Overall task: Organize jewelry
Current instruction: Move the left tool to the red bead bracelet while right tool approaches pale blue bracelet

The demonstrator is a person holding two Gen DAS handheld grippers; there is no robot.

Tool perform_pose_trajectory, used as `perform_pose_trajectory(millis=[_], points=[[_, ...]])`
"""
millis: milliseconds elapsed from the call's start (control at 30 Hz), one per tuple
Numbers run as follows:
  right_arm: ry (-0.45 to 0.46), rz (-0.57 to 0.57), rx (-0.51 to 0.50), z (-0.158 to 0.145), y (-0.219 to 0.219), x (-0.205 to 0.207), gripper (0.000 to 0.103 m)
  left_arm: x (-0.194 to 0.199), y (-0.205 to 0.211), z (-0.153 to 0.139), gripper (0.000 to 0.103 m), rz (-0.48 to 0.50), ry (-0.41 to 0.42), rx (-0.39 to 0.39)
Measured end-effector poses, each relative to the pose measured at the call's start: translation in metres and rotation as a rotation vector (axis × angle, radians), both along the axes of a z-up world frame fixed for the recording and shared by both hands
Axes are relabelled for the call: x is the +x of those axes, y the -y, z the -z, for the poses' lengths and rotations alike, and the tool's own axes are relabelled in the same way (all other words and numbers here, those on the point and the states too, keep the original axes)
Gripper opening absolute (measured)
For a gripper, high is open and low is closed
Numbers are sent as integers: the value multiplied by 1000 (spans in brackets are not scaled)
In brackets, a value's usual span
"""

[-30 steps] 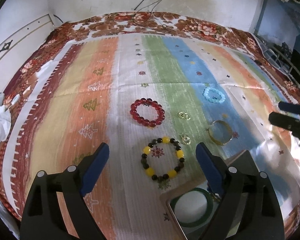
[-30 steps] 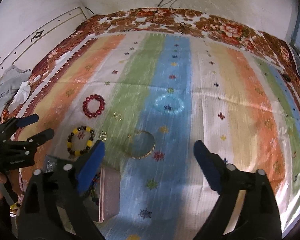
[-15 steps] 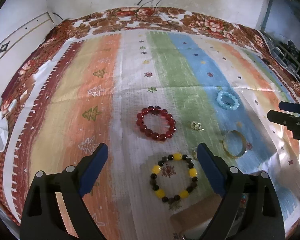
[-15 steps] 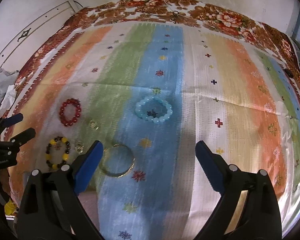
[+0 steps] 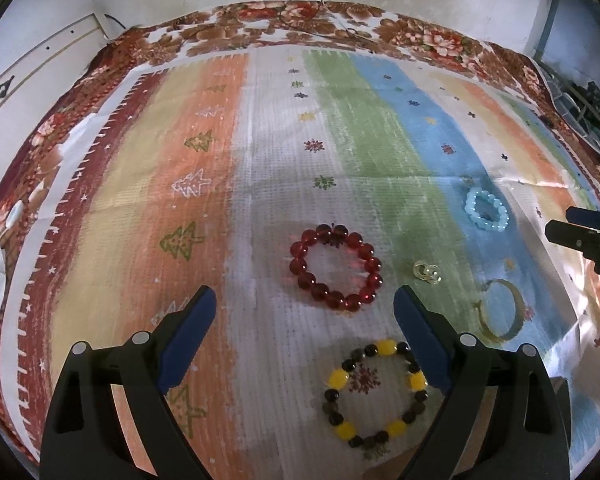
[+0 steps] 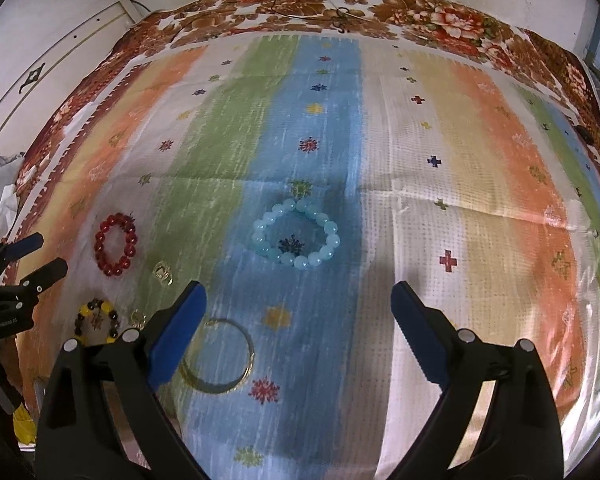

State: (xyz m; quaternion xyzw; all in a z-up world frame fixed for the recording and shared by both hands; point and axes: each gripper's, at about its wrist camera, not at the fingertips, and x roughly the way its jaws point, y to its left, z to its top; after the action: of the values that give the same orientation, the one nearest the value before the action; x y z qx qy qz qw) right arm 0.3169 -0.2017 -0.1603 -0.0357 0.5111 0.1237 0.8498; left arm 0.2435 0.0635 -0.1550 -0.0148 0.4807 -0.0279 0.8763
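Left gripper: the left gripper (image 5: 304, 312) hangs over the striped cloth (image 5: 204, 208) with its jaws spread wide and nothing between them; the red bead bracelet (image 5: 335, 268) lies just ahead, at 12 o'clock from the tips.
Right gripper: the right gripper (image 6: 298, 308) is likewise wide apart and empty, with the pale blue bead bracelet (image 6: 296, 234) at 12 o'clock, a little beyond the blue pads (image 6: 412, 314).
Other jewelry: the yellow-and-black bracelet (image 5: 374, 392) sits near the left gripper's right finger at about 5 o'clock from the red one; the gold bangle (image 5: 500, 310) and a small pair of gold rings (image 5: 427, 272) lie at 3 to 4 o'clock.
Step in hand: in my judgement, each tool is lining up on its own bracelet — red for the left, blue for the right.
Doing it well: come down so one finger lands inside the loop and the other outside, then pinch a single side of beads; squeezing across the whole ring would likely just collapse it.
Risk: the beads look round and slick — pinch between two beads, not on a crown, and lift slowly so the cloth does not ride up.
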Motion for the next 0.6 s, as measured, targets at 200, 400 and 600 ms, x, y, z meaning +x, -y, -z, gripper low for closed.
perform_pose_trajectory(millis=[200, 400, 600], points=[[7, 8, -22, 11, -1, 15, 92, 14, -4, 10, 89, -4, -18, -1], [-23, 5, -6, 22, -1, 29, 92, 25, -5, 16, 89, 1, -29, -3], [-40, 42, -8, 33, 4, 43, 92, 33, -6, 28, 89, 5, -54, 12]])
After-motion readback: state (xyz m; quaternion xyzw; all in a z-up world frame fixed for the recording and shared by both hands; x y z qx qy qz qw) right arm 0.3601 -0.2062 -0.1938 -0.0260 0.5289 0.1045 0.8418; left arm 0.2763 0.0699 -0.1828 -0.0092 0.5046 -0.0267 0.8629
